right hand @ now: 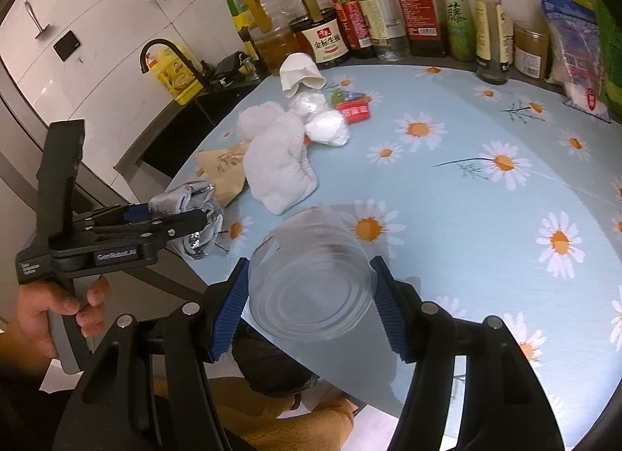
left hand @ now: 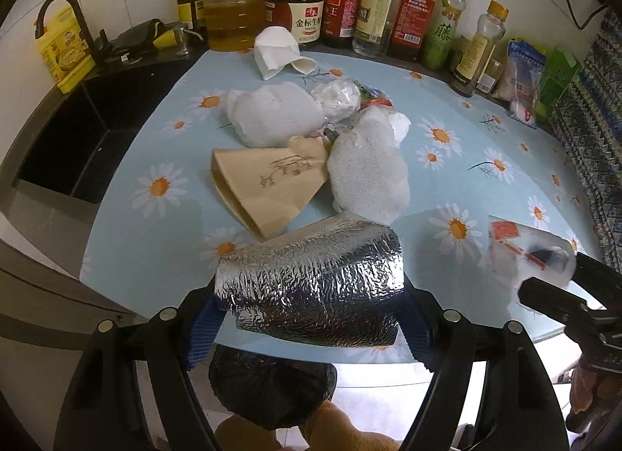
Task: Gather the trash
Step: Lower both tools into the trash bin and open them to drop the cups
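Over the daisy-print tablecloth (left hand: pixel 486 194), left gripper (left hand: pixel 311 295) clamps a light, crushable silver foil pouch (left hand: pixel 311 280) across its sides; right gripper (right hand: pixel 311 295) grips a thin, slippery clear plastic cup (right hand: pixel 311 280) near its base.

Dim, yellowish indoor light; heavy fisheye bending, dark corners, slight blur.

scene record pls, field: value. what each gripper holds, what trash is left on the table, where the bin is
left gripper: shut on foil pouch
right gripper: shut on plastic cup
left on table: brown paper bag, white towels, paper cup, red wrapper, small white bags
bin: black bag below table edge, under both grippers
surroundings: bottles along wall, sink on the left
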The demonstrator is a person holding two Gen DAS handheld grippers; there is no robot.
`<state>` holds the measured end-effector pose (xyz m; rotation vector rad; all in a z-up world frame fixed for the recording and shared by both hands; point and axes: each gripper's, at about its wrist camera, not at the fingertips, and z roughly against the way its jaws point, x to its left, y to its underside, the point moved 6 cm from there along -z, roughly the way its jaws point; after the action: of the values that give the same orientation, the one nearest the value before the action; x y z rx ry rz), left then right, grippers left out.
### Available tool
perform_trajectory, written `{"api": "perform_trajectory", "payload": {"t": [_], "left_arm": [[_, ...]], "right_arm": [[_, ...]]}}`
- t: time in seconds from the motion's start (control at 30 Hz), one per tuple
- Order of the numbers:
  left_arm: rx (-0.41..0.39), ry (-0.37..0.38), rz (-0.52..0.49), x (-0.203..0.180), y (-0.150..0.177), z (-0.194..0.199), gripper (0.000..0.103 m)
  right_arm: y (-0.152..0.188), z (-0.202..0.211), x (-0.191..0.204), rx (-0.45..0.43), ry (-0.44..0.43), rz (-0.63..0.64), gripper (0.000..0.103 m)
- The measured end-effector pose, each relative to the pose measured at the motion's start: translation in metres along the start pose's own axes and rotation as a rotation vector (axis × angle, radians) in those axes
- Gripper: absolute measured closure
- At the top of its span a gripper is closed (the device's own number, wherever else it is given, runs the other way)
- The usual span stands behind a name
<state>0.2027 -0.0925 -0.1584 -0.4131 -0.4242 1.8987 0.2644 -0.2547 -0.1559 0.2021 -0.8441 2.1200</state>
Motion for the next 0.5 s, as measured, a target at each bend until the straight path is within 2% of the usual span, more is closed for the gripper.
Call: {"api": "perform_trajectory", "payload": {"t": [0.3, 0.5], "left_arm": [[-0.008, 0.070, -0.021, 0.027, 0.008, 0.017, 0.027], [-0.012, 0.117, -0.071, 0.050, 0.018, 0.028, 0.027]], "right_arm": [[0.000, -0.012, 0.033, 0.002, 0.038, -0.006, 0.041], [0.010, -0.022, 0.072, 0.018, 0.051, -0.021, 0.041]]}}
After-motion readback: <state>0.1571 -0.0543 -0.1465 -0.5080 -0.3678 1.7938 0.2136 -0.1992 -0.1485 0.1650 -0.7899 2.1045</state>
